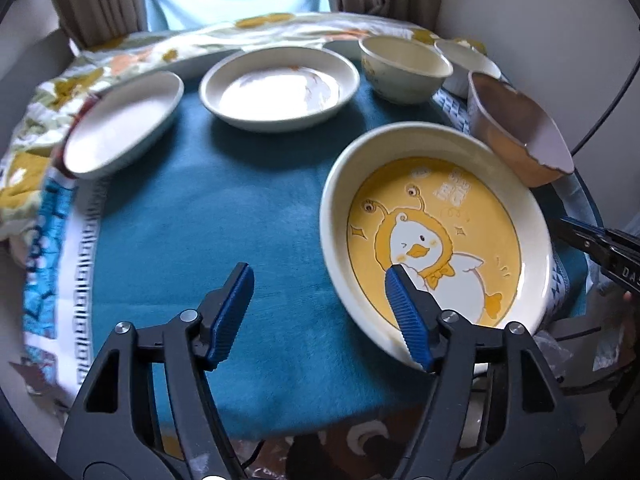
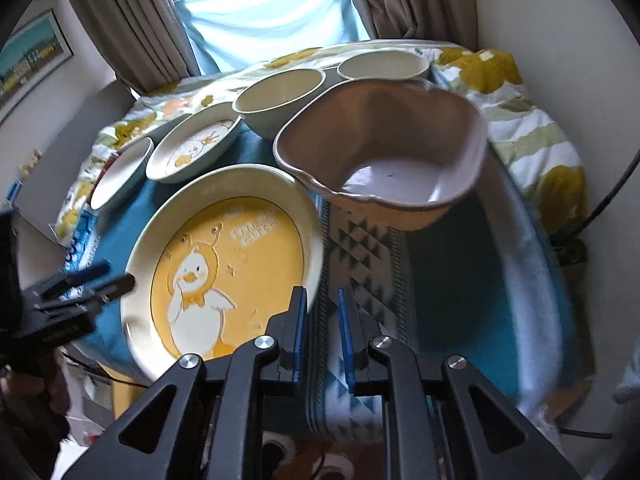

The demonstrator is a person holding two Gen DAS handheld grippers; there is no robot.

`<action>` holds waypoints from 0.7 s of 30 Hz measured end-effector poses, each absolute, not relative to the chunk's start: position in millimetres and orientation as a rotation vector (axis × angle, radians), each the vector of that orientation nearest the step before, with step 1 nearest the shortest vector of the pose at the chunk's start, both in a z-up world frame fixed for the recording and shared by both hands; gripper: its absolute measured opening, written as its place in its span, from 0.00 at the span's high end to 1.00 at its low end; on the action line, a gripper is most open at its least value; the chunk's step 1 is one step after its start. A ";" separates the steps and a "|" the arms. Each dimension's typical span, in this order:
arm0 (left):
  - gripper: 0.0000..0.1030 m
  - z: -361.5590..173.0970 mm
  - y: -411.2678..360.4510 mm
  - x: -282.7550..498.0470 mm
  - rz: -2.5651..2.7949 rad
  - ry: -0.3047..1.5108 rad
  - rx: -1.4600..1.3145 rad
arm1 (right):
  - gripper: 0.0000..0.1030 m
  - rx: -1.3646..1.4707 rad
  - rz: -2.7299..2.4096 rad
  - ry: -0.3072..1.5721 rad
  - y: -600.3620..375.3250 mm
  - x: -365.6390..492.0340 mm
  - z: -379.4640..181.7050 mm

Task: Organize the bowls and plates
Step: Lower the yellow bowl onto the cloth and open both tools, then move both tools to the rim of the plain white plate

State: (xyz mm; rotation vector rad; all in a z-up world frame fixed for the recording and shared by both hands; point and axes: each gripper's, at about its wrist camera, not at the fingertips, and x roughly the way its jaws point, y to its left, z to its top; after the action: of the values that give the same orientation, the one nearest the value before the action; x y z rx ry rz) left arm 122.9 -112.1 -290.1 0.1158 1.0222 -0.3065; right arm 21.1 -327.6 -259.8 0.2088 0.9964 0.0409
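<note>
Two grippers over a teal cloth (image 1: 192, 216) w/ dishes on it. Left gripper (image 1: 320, 300) is spread wide, nothing pinched: one blue pad sits over bare cloth, the other hangs over the inside of the yellow duck plate (image 1: 440, 224), whether it touches I can't tell. Right gripper (image 2: 322, 336) is nearly closed w/ only a narrow gap btwn pads; the duck plate's rim lies just beside its left finger, not btwn the pads, so it grips nothing. Duck plate sits front-right on the cloth. Brown bowl (image 2: 384, 152) is just behind it, near the cloth's right edge. Farther back: a white duck-print plate (image 1: 280, 88) at centre, a plain white dish (image 1: 124, 124) to its left, a cream bowl (image 1: 404, 68) to its right, and one more white bowl (image 2: 384, 64) behind that.
</note>
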 end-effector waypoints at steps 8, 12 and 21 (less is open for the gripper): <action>0.13 -203.3 -94.3 91.4 -0.245 0.885 0.083 | 0.14 0.144 0.145 0.872 -310.6 -0.8 -185.1; 0.00 -155.8 -77.9 77.2 -0.182 0.764 0.084 | 0.03 0.120 0.240 0.755 -290.5 5.6 -142.2; 0.00 -112.5 1.5 103.8 -0.011 0.708 0.013 | 0.00 0.057 0.448 0.631 -206.3 64.3 -95.6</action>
State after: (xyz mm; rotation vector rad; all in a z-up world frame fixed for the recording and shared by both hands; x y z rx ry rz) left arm 103.8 1.5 -112.5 0.0130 0.7085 -0.0108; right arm 64.3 -206.3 -95.6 0.0571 0.6313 0.4480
